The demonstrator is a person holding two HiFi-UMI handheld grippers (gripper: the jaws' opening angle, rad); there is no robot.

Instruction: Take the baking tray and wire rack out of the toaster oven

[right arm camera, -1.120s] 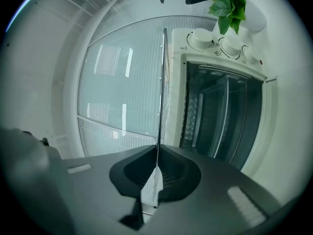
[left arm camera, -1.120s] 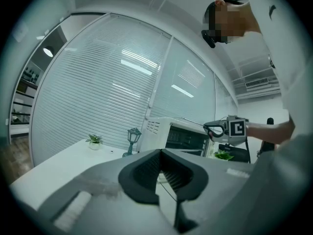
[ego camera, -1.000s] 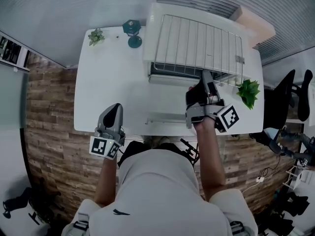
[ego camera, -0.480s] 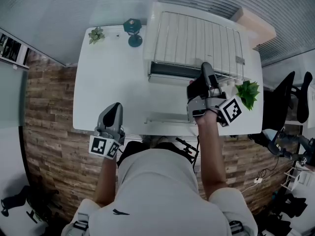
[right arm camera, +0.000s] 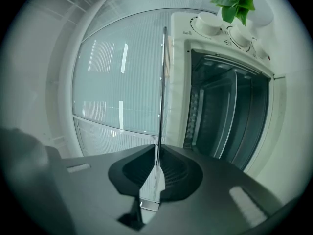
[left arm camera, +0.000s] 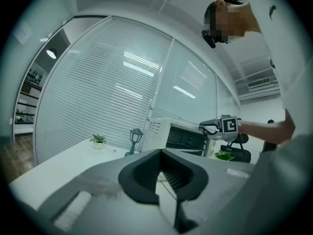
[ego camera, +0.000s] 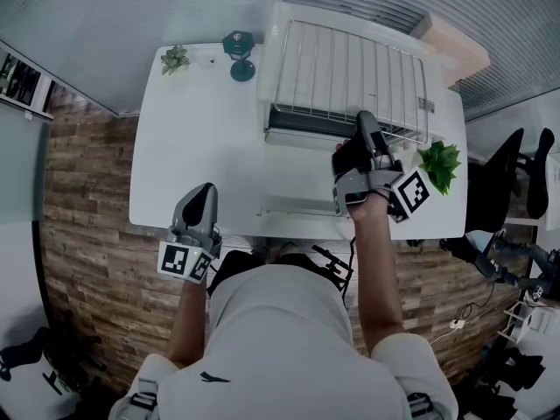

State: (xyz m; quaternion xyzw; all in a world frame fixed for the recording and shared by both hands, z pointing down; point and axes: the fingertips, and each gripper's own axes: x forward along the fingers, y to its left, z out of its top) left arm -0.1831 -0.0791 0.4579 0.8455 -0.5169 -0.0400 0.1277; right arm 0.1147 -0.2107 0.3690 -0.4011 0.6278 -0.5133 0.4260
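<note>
The wire rack [ego camera: 350, 68] hovers over the white toaster oven [ego camera: 278, 77], with my right gripper [ego camera: 366, 122] shut on its near edge. In the right gripper view the rack [right arm camera: 161, 82] runs edge-on as a thin line up from the jaws of that gripper [right arm camera: 156, 168], beside the open oven cavity [right arm camera: 230, 111]. The oven door [ego camera: 297, 206] lies open towards me. No baking tray can be made out. My left gripper [ego camera: 203, 195] hangs at the table's near edge, shut and empty [left arm camera: 164, 173]. The left gripper view takes in the oven [left arm camera: 181, 136] and the right gripper [left arm camera: 217, 126].
On the white table [ego camera: 192, 147] stand a small potted plant [ego camera: 175, 58], a green lantern ornament [ego camera: 236, 51] and a leafy plant [ego camera: 440, 164] right of the oven. A cardboard box [ego camera: 451, 42] sits behind the oven, and an office chair [ego camera: 516, 173] beyond the table's right edge.
My right gripper and the rack have shifted slightly towards the oven. The left gripper has not moved.
</note>
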